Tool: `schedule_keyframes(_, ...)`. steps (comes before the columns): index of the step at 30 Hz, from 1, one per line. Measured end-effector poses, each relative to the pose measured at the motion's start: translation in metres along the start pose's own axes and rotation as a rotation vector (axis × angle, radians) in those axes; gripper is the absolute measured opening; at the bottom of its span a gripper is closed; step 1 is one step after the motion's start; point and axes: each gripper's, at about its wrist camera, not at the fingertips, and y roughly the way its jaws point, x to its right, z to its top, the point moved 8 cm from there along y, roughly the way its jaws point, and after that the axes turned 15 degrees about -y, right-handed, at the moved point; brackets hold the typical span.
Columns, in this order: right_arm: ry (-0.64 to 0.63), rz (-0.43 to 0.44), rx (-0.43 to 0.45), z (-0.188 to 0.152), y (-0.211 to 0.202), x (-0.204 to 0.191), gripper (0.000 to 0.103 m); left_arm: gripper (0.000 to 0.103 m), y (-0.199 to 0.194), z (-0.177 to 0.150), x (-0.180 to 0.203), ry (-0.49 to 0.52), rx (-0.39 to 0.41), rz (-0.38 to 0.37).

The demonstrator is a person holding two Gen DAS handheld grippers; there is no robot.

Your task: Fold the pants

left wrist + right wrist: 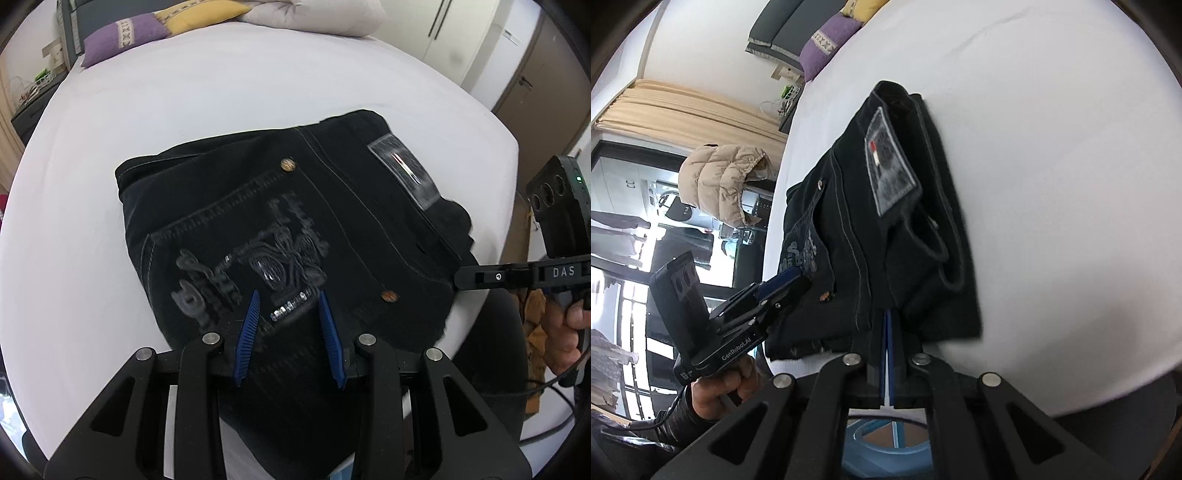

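Observation:
Black jeans (295, 229) lie folded into a compact stack on the white bed (184, 110), back pocket embroidery and grey waist patch (404, 171) facing up. My left gripper (290, 308) is open, its blue pads spread over the near edge of the stack. My right gripper (888, 317) is shut, its blue pads pressed together at the near edge of the jeans (886, 229); whether cloth is pinched between them is hidden. The left gripper also shows in the right wrist view (790, 277), and the right gripper in the left wrist view (460, 277), at the stack's right side.
Purple and yellow pillows (125, 37) and a white duvet (314, 14) lie at the head of the bed. A beige puffer jacket (720, 181) hangs beyond the bed's left side. A door (546, 85) and wardrobe stand at the right.

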Motion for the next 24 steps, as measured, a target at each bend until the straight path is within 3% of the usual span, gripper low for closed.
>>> schedule_keyframes(5, 0.018, -0.079, -0.024, -0.017, -0.023, 0.019, 0.008, 0.035, -0.028, -0.023, 0.003, 0.003, -0.013, -0.087)
schedule_keyframes(6, 0.014, -0.086, -0.008, -0.015, -0.033, 0.020, 0.014, 0.042, -0.040, -0.029, 0.002, -0.005, -0.007, -0.117)
schedule_keyframes(8, -0.005, -0.089, 0.044, -0.006, -0.055, 0.019, 0.028, 0.064, -0.063, -0.036, -0.003, -0.027, 0.020, -0.177)
schedule_keyframes(10, -0.013, -0.080, 0.103, 0.012, -0.077, 0.020, 0.056, 0.072, -0.088, -0.038, -0.016, -0.067, 0.070, -0.185)
schedule_keyframes(11, -0.019, -0.076, 0.124, 0.020, -0.085, 0.020, 0.061, 0.076, -0.095, -0.036, -0.023, -0.093, 0.086, -0.191)
schedule_keyframes(13, -0.044, -0.064, 0.150, 0.043, -0.092, 0.019, 0.063, 0.079, -0.096, -0.026, -0.040, -0.176, 0.095, -0.214)
schedule_keyframes(17, -0.074, -0.007, 0.125, 0.079, -0.076, 0.019, 0.064, 0.079, -0.061, -0.006, -0.069, -0.347, 0.022, -0.270)
schedule_keyframes(21, -0.068, 0.013, 0.018, 0.097, -0.033, 0.030, 0.065, 0.079, -0.017, 0.001, -0.086, -0.503, -0.109, -0.374)
schedule_keyframes(24, -0.056, 0.007, -0.040, 0.101, -0.009, 0.040, 0.065, 0.079, -0.004, 0.010, -0.087, -0.544, -0.128, -0.434)
